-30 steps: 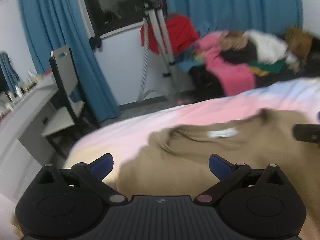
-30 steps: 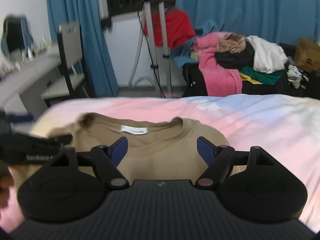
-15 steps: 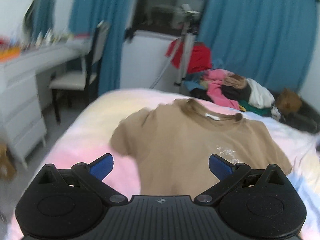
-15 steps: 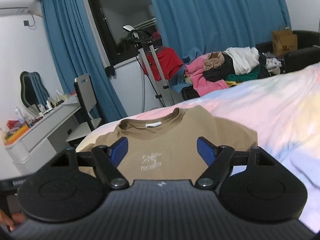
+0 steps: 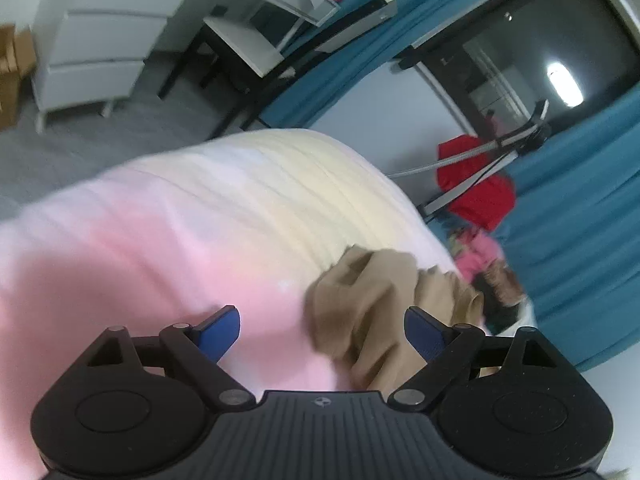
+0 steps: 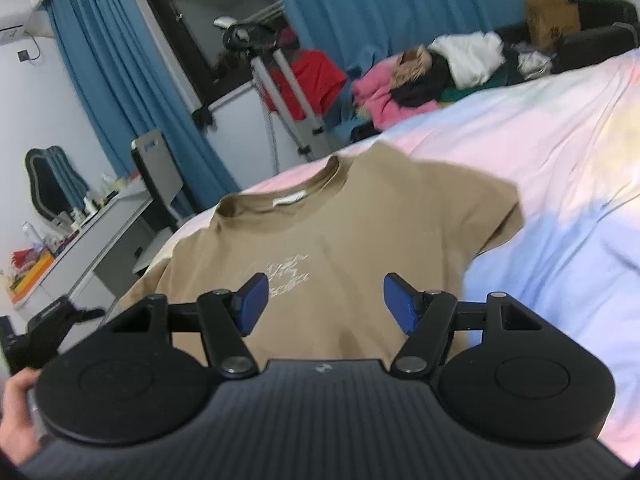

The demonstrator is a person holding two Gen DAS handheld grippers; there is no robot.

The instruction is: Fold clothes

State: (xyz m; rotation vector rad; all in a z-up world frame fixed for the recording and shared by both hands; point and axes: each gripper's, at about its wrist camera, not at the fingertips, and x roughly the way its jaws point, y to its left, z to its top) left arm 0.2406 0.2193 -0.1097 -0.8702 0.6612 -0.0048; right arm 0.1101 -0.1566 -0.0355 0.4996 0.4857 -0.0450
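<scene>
A tan T-shirt [image 6: 328,232] with a pale chest print lies spread face up on the pastel bed sheet [image 6: 560,168], collar toward the far edge. My right gripper [image 6: 322,304] is open and empty, hovering above the shirt's lower chest. In the tilted left wrist view, the shirt's rumpled left sleeve [image 5: 368,304] lies just ahead and right of centre. My left gripper [image 5: 322,330] is open and empty over the pink sheet [image 5: 140,240], beside that sleeve. The left gripper's body [image 6: 44,320] shows at the lower left of the right wrist view.
A pile of clothes [image 6: 432,68] lies beyond the bed. A tripod with a red cloth [image 6: 296,76] stands by blue curtains [image 6: 400,4]. A chair [image 6: 156,168] and white desk [image 6: 80,232] stand left of the bed.
My left gripper has swung left and rolled over, now down at the shirt's left sleeve. My right gripper has tilted and drawn nearer the shirt's chest. Both stay open.
</scene>
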